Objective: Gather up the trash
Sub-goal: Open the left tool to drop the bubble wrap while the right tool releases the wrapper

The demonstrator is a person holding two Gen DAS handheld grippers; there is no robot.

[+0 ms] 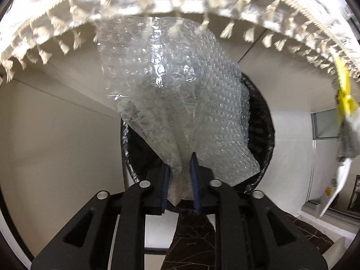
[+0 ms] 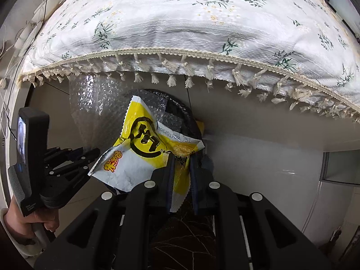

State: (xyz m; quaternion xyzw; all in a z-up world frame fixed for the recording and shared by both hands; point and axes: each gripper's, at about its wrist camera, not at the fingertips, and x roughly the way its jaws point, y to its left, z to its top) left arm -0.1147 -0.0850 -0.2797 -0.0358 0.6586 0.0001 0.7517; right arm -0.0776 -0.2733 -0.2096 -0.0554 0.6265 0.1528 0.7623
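my left claw (image 1: 180, 175) barely parted around bubble wrap (image 1: 175, 85) over black bin (image 1: 263, 121); right claw (image 2: 182, 168) clamped on yellow snack wrapper (image 2: 144, 141).

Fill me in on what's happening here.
A person is collecting trash with two handheld grippers. The left gripper has a clear sheet of bubble wrap bunched between its jaws over a round black bin. The right gripper is shut on a yellow-and-white snack wrapper beside it.

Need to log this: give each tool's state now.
Left tool: bubble wrap between its fingers.
Right tool: closed on yellow snack wrapper.
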